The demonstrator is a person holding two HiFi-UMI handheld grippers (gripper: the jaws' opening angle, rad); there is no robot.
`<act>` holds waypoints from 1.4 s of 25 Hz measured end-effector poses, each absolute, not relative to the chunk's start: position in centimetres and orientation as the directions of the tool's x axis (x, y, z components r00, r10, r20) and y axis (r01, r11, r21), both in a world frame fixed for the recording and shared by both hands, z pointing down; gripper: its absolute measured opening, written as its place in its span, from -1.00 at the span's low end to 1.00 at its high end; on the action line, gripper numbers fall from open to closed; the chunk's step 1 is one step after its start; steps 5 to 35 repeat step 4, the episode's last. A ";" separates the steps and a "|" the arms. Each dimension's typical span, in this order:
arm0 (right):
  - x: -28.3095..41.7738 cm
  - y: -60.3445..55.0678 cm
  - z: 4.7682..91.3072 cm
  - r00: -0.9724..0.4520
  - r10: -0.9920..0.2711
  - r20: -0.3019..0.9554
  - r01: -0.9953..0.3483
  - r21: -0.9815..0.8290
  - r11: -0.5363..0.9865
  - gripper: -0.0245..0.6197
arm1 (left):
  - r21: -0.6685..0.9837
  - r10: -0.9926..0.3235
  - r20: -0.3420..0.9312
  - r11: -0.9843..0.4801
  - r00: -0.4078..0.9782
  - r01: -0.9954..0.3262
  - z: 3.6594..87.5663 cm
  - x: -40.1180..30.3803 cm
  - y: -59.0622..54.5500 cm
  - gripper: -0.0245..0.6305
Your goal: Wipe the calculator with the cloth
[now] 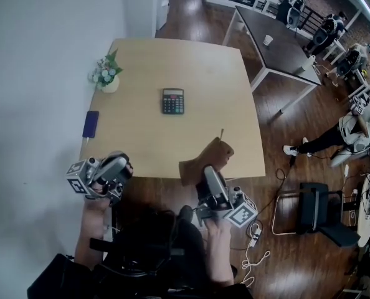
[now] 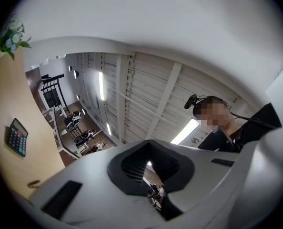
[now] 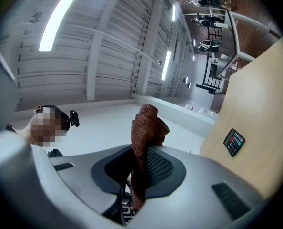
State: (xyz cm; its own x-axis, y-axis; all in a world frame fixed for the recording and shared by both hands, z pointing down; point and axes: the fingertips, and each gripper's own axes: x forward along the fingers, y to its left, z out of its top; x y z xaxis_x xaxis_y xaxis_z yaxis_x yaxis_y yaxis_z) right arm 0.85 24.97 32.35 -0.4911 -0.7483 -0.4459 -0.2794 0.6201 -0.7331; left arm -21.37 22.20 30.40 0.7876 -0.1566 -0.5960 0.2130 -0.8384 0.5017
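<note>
A black calculator (image 1: pixel 172 101) lies face up near the middle of the light wooden table (image 1: pixel 141 142); it also shows small in the left gripper view (image 2: pixel 16 137) and the right gripper view (image 3: pixel 234 141). My right gripper (image 1: pixel 207 174), at the table's near edge, is shut on a brown cloth (image 1: pixel 205 161), which sticks up from between the jaws (image 3: pixel 146 128). My left gripper (image 1: pixel 121 166) hovers off the table's near left corner, tilted upward. Its jaws are shut with nothing between them.
A small white pot of flowers (image 1: pixel 107 76) stands at the table's far left. A blue phone-like slab (image 1: pixel 91 123) lies along the left edge. A dark table (image 1: pixel 278 42) and a seated person (image 1: pixel 350 132) are to the right.
</note>
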 end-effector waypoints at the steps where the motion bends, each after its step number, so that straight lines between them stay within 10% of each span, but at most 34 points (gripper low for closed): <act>1: 1.1 25.1 32.4 -0.491 -0.750 -0.443 -0.282 -0.734 0.618 -0.74 | 0.503 -0.160 -0.594 -0.839 0.788 0.209 30.3 -21.3 22.2 -0.89; 35: 1.7 25.5 32.6 -0.490 -0.753 -0.438 -0.280 -0.739 0.613 -0.74 | 0.510 -0.169 -0.594 -0.835 0.787 0.206 30.0 -20.8 22.4 -0.89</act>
